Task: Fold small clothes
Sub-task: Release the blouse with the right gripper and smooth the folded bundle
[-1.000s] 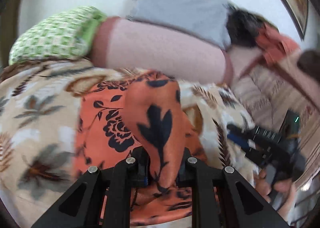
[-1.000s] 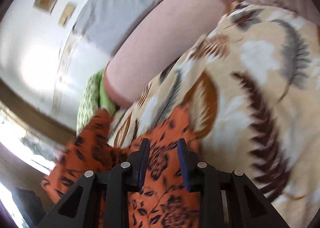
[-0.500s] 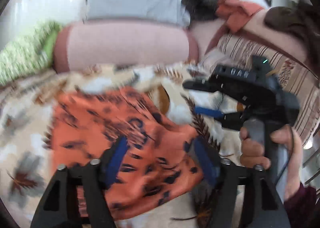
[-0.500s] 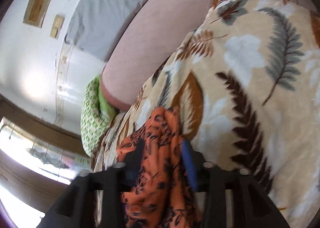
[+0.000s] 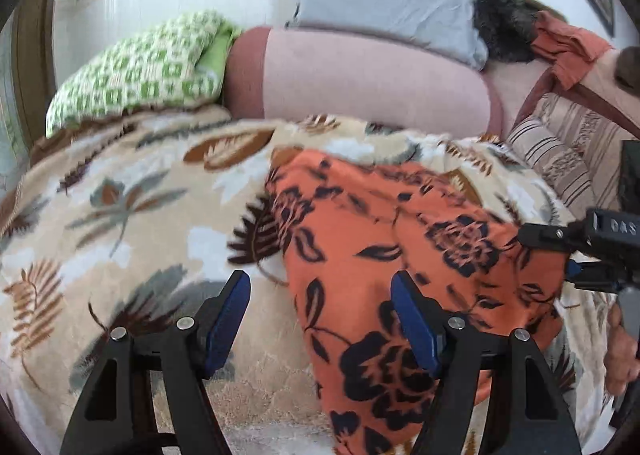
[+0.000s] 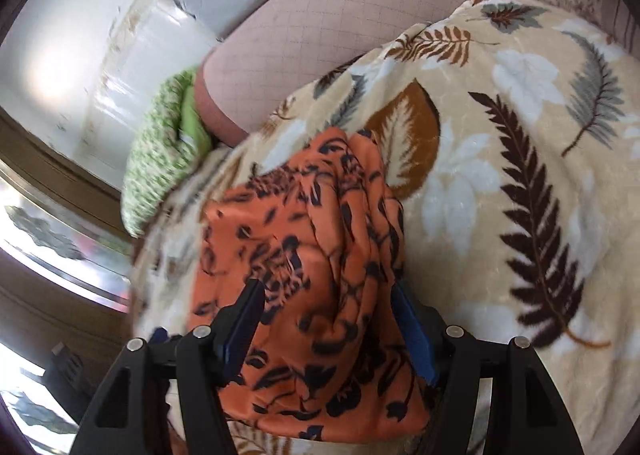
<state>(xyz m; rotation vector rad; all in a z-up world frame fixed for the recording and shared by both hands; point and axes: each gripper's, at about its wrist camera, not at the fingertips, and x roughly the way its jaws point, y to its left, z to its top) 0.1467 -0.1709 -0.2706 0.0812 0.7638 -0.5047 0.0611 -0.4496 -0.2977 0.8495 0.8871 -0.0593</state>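
Left wrist view: the left tongs (image 5: pixel 320 315) are spread wide apart, holding nothing, above the orange cloth (image 5: pixel 400 255) laid on the leaf-print blanket (image 5: pixel 120 215). Right wrist view: the right tongs (image 6: pixel 328 319) are parted, the cloth (image 6: pixel 312 255) bunched between them.

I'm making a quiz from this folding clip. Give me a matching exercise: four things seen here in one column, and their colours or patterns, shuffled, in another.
Things:
1. garment
2. blanket
3. pillow
4. bolster

Looks:
A. green and white checks
B. plain pink
C. orange with dark flowers
D. beige with leaves

Pairs: 1-C, 2-D, 3-A, 4-B
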